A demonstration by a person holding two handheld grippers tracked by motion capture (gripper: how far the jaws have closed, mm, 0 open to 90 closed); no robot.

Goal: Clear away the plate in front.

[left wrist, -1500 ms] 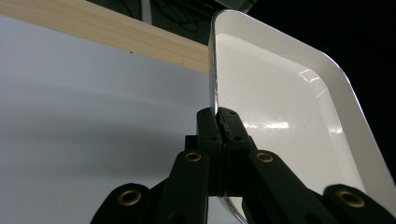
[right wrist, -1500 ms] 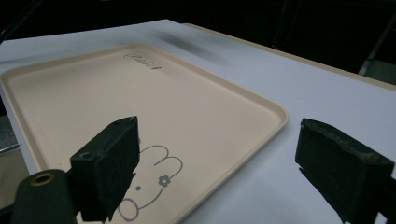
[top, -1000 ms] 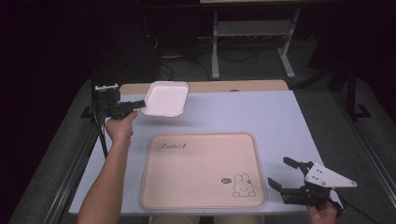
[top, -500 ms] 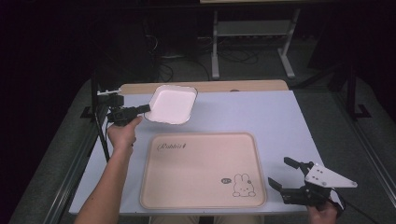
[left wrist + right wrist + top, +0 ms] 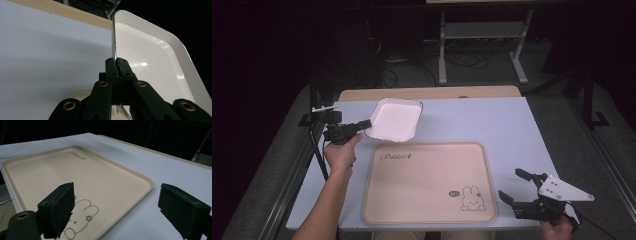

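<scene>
The left claw (image 5: 364,123) is clenched on the near-left rim of the shallow white rectangular plastic tray (image 5: 394,119), held above the pale blue worktop (image 5: 492,125). The right claw (image 5: 519,189) stands released beside the beige rabbit-print serving tray (image 5: 427,180).

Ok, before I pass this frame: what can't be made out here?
- White tray underside: it faces away in the high view, and the left gripper, shut on its rim, blocks its near edge.
- Script on the beige tray: too small to read in the high view.
- Right gripper cable: cut off by the bottom edge.
</scene>
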